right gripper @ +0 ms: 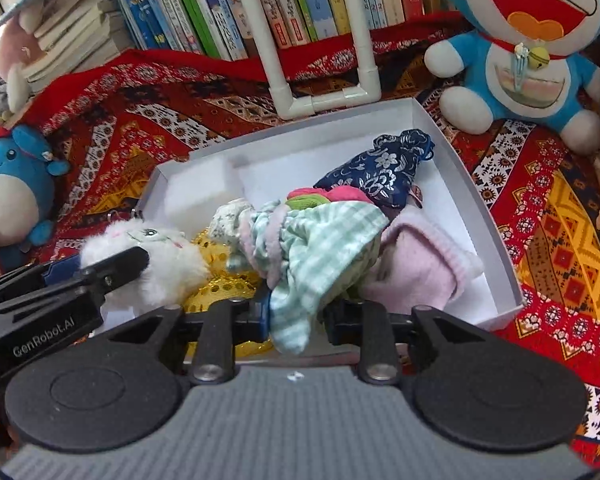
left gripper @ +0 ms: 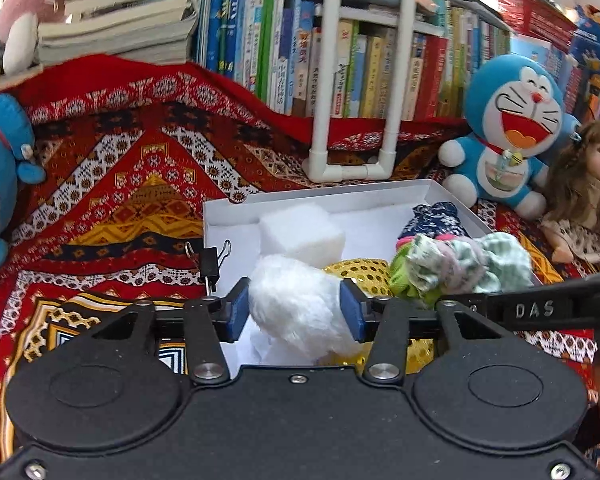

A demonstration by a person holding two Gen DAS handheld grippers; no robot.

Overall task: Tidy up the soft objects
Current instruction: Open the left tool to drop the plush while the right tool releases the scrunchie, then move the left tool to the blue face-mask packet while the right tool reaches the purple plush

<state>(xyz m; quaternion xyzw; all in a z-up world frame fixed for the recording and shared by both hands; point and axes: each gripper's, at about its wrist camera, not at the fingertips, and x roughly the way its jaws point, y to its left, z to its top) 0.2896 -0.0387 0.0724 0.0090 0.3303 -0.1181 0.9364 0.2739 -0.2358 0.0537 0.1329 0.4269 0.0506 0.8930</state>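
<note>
White fluffy toy (left gripper: 296,304) clamped in left gripper (left gripper: 296,312); green checked cloth (right gripper: 320,240) between right gripper (right gripper: 296,320) pads, grip unclear; both over white box (right gripper: 476,200).

A white fluffy toy (left gripper: 300,304) and a green checked cloth (right gripper: 320,248) lie over the white box's (right gripper: 480,216) near edge. Inside sit a foam block (left gripper: 302,232), floral pouch (right gripper: 380,170) and pink knit (right gripper: 416,260) (bunched, overlapping).

The raised letters "DAS" stand on the black arm of the right gripper (left gripper: 536,310), which reaches in from the right just ahead of the left gripper's own fingers. In the right wrist view, "GenRobot.AI" is printed in pale letters on the black body of the left gripper (right gripper: 44,344), at the lower left. The book spines (left gripper: 340,60) far ahead carry Chinese titles too small to read.
</note>
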